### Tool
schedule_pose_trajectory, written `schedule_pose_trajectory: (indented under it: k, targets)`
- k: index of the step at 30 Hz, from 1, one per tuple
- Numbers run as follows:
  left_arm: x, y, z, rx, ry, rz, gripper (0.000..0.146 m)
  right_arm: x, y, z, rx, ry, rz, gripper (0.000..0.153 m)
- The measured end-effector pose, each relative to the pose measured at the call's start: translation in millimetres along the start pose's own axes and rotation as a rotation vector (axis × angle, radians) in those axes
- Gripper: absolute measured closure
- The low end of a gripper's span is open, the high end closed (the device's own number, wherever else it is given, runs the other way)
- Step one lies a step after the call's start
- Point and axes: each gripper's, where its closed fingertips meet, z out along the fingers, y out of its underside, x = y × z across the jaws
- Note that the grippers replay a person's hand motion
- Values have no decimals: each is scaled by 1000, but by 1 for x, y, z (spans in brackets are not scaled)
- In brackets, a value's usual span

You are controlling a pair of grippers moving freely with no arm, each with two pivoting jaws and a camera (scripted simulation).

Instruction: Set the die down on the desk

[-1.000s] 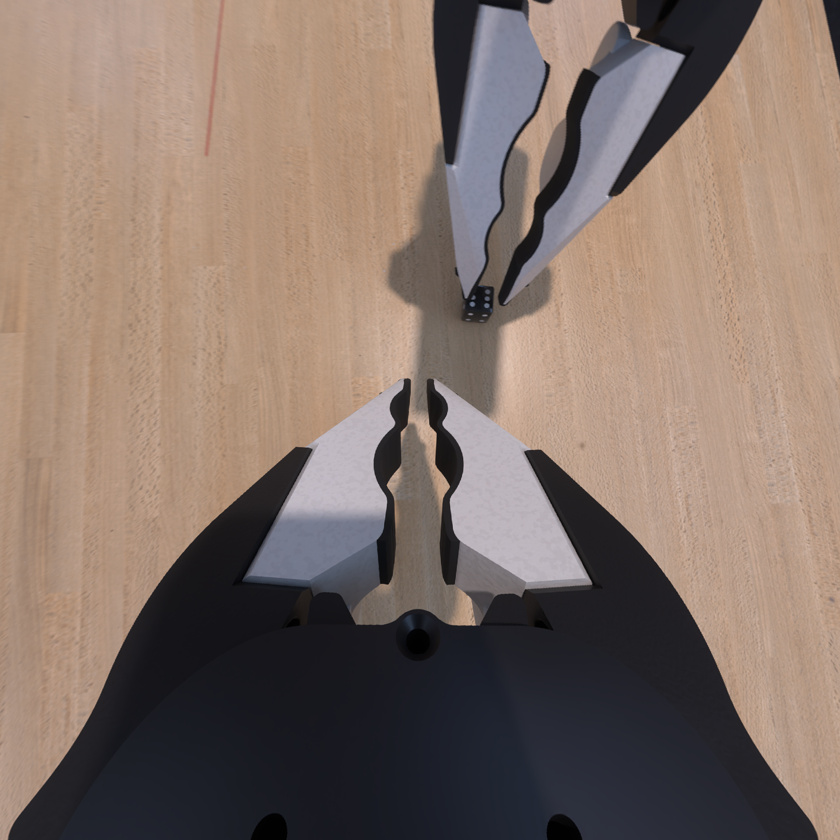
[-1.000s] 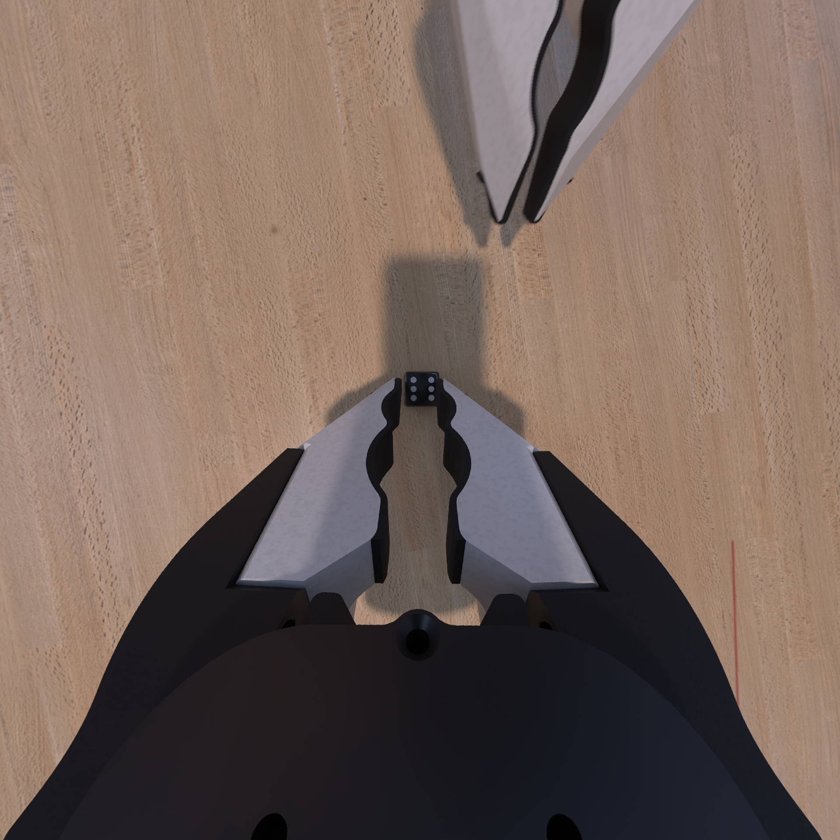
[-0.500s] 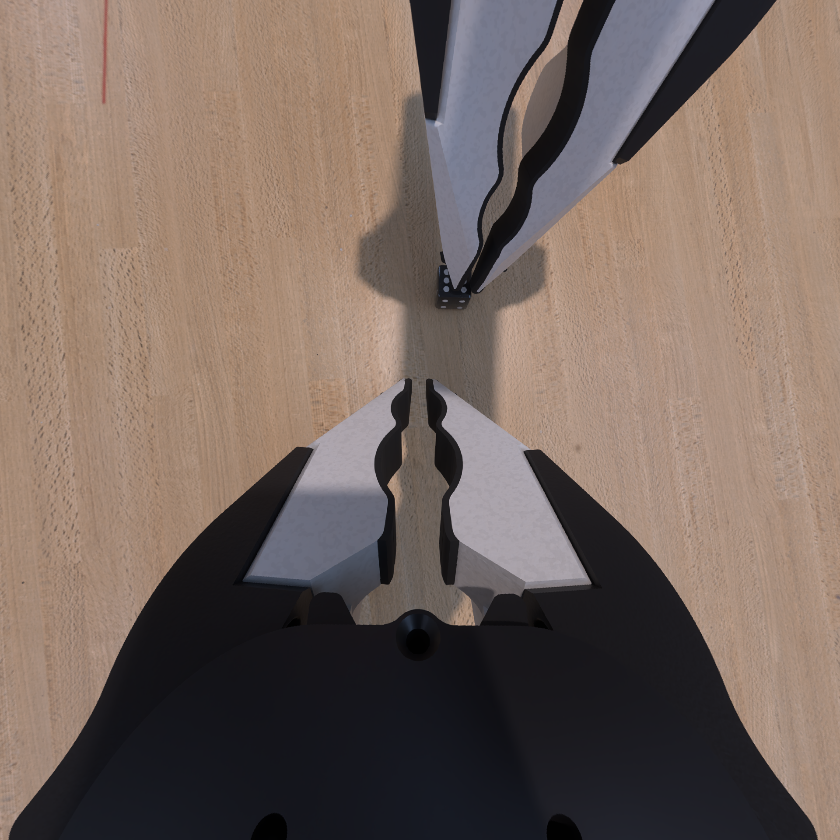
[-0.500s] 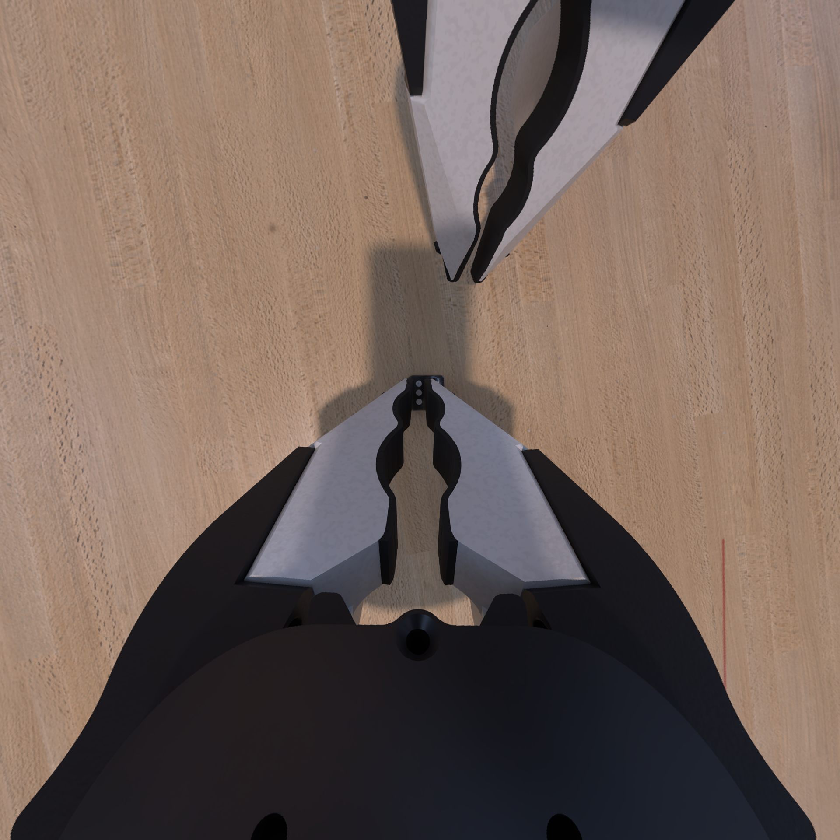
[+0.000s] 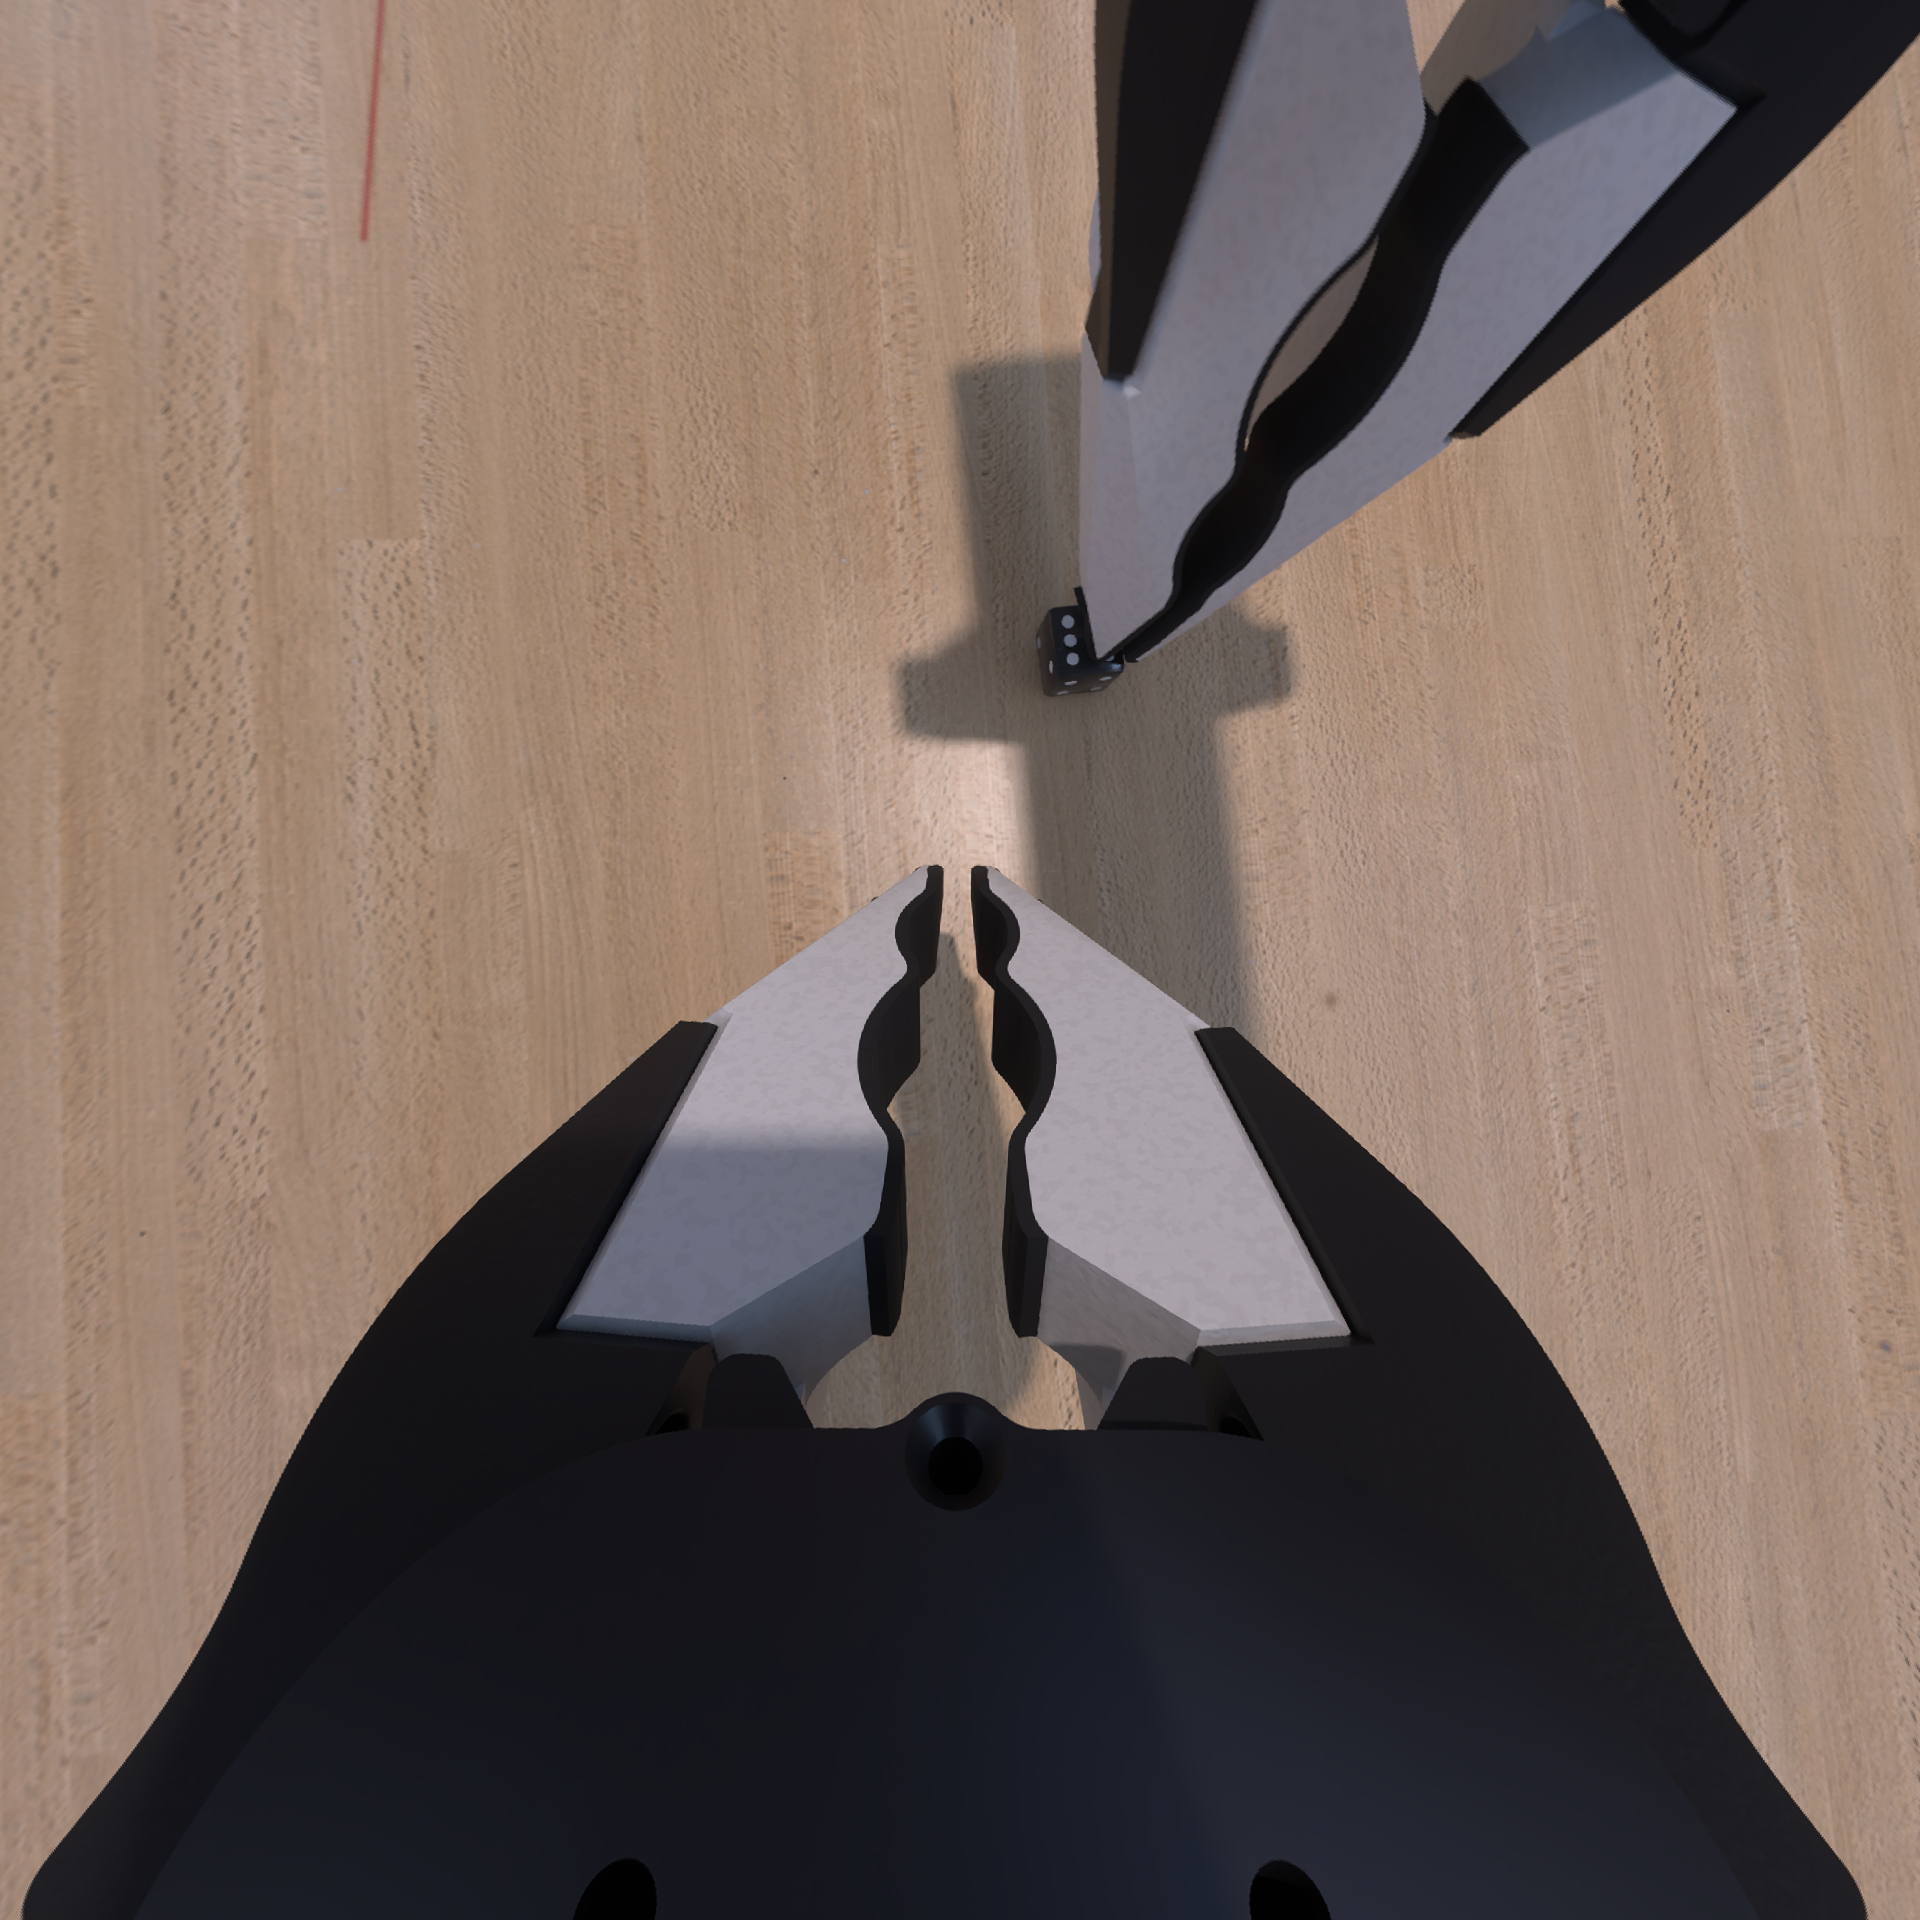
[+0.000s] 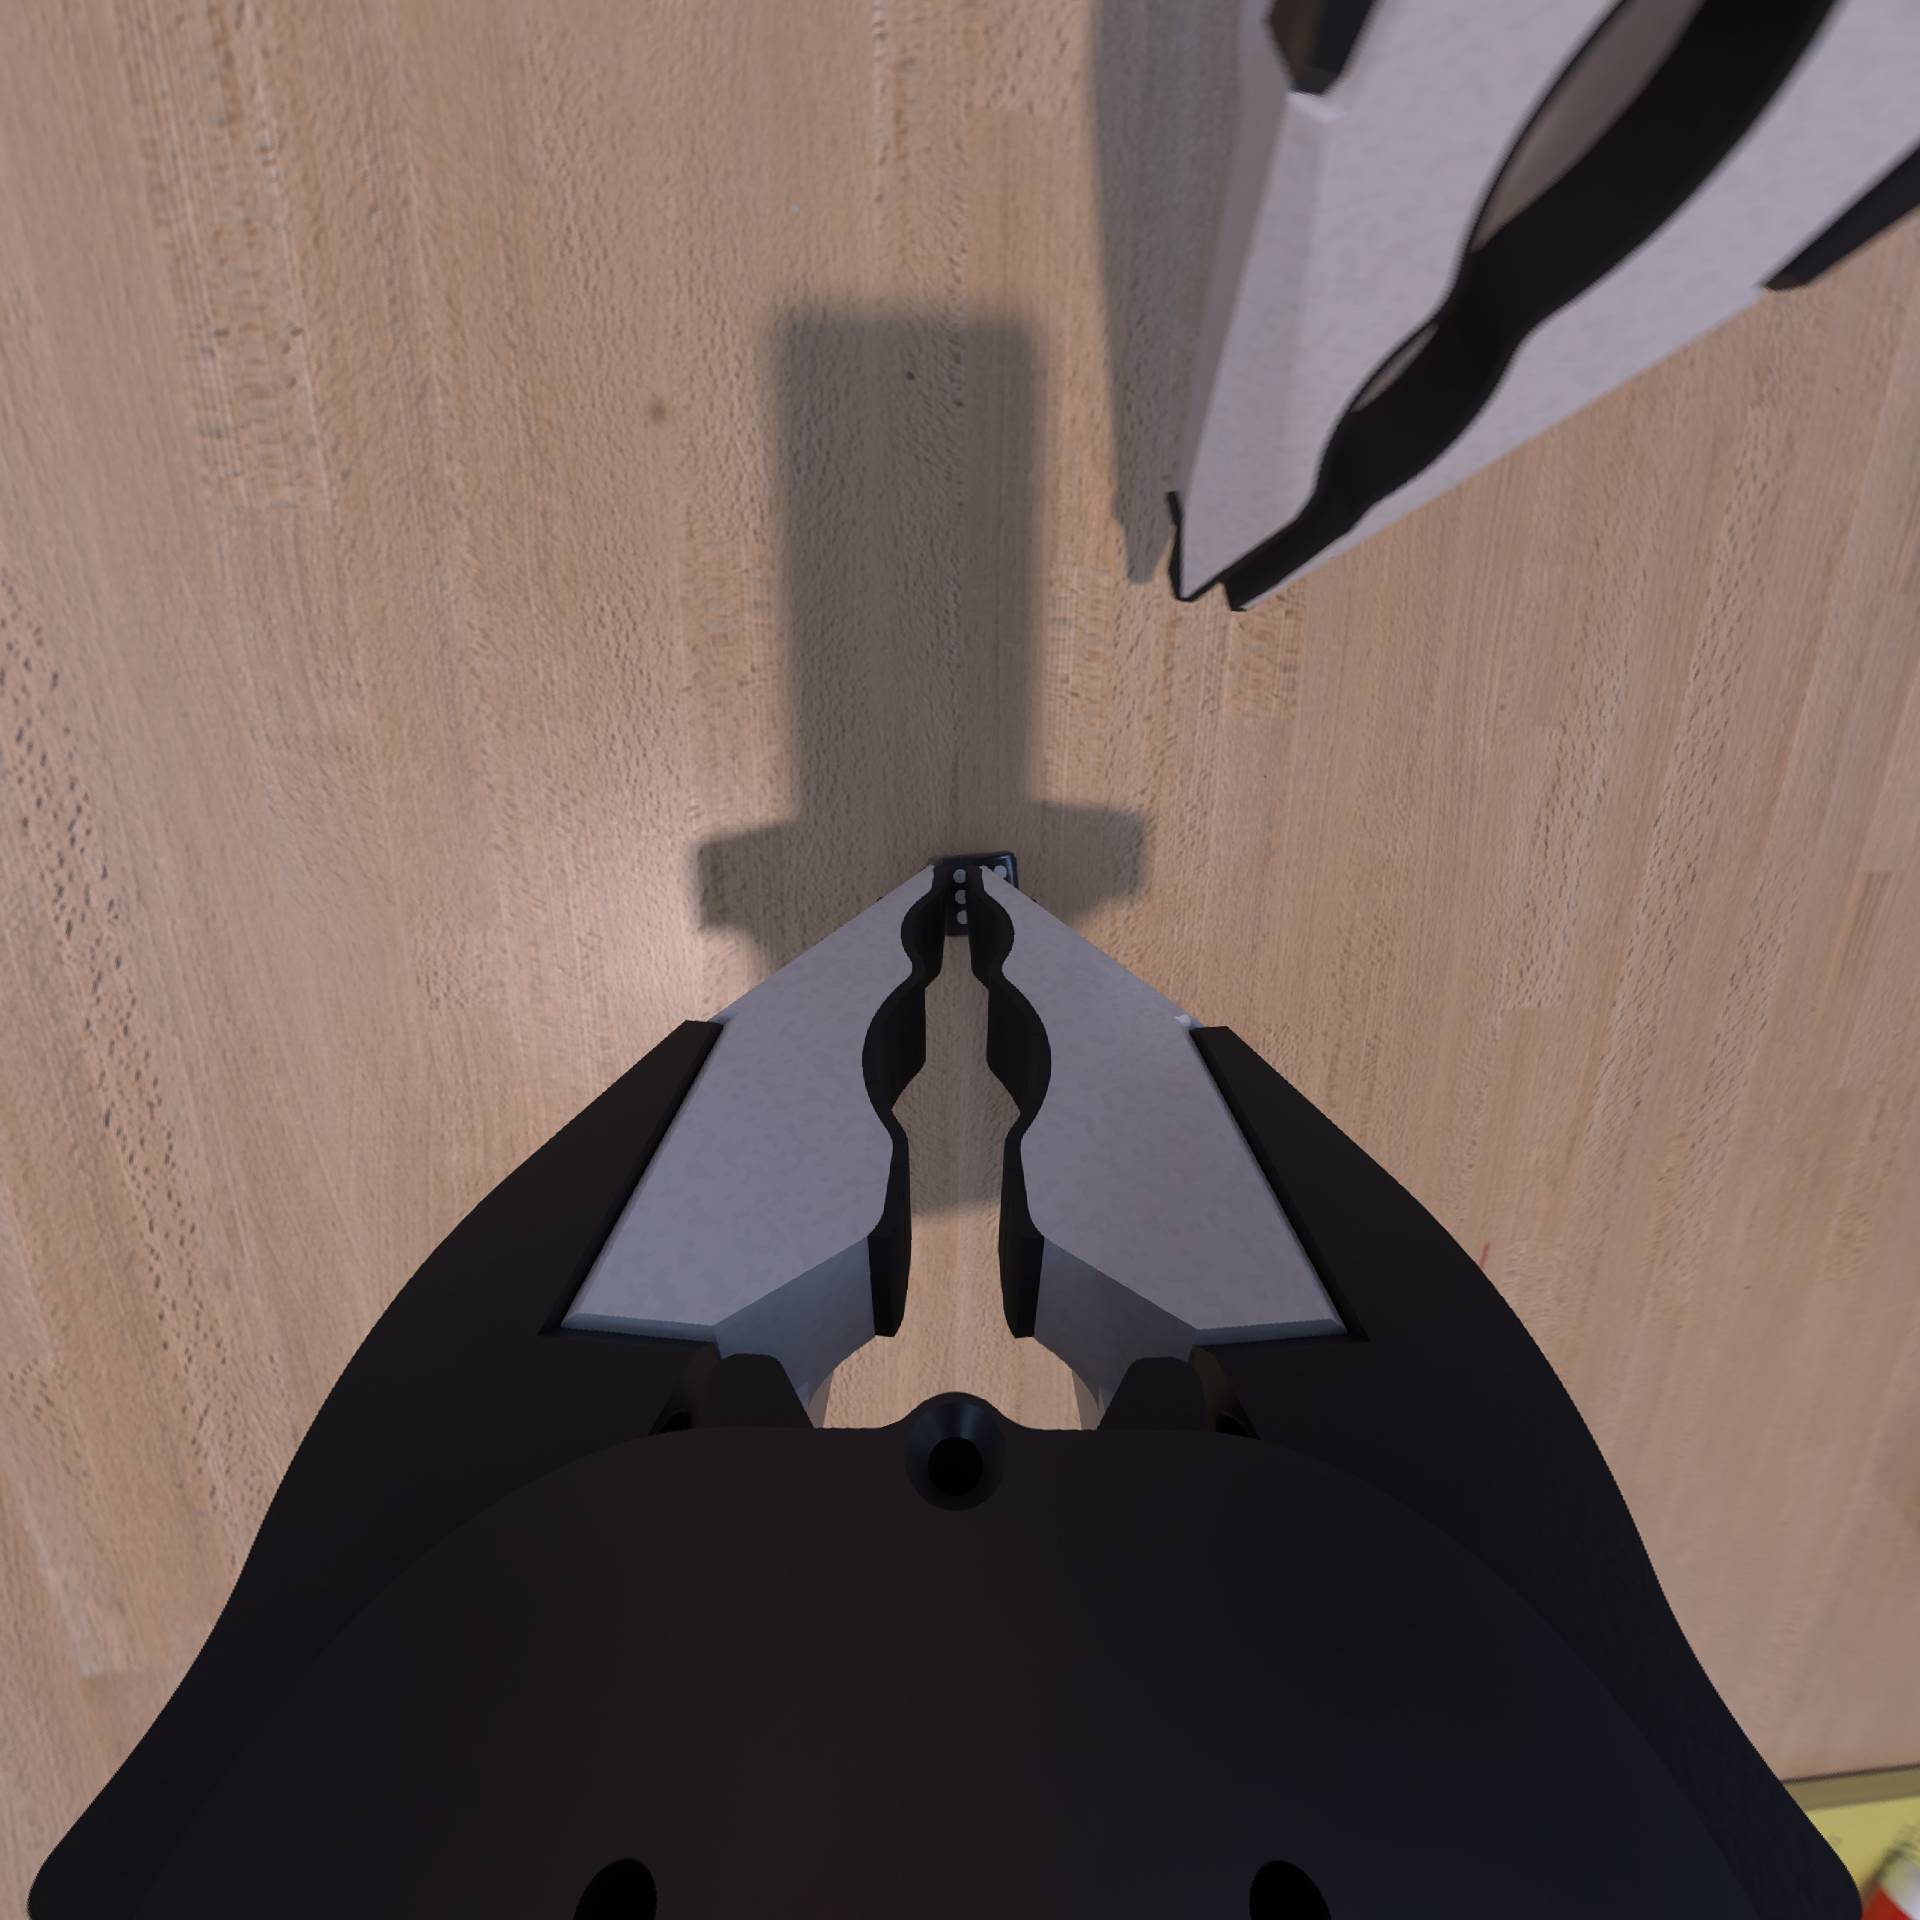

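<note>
Tongs come first, and there are two of them. Right tongs are pinched tight on the die, with only the very tips holding it. Left tongs are nearly closed with a thin gap between the tips, and they hold nothing. They hang near the die, on the side away from the right tongs, not touching it.

Under everything is the wooden counter, the biggest thing of all. A dark shadow of the right tongs lies on the wood all around the die. A thin red line sits on the wood well apart from the die. A bit of something yellow peeks in at a corner of the right view, also far from the die. I cannot tell what it is.

The die is the smallest thing. It is black with white dots. It sits low, very close to the wood or touching it; I cannot tell which.

I think the die is very light and hard. Its sides look smooth, so it could slip or pop out of a pinch. Two flat sides that face away from each other are the best place to hold it. It could roll if dropped, so I think the tips should open slowly and only when it rests on the wood.
</note>
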Motion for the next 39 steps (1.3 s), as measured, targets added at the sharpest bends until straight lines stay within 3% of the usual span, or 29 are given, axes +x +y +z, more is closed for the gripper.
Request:
schedule_pose_trajectory:
  k: [8,11,14,23,31,39]
  targets:
    - [-4,1,-15,1,-42,1,141,-1,-7,3,-88,-55,-95,152]
    - [-6,1,-25,16,-67,0,141,0,-5,2,-50,-76,-55,152]
    - [-9,2,-32,37,-81,-9,141,2,-6,-1,6,-74,-34,142]
    - [-13,2,-38,51,-102,0,140,22,12,-25,99,-32,78,140]
    - [0,-4,-28,38,-91,67,136,29,33,-32,129,3,101,138]
    - [23,-4,9,-56,-74,218,136,22,32,-23,167,-8,32,137]
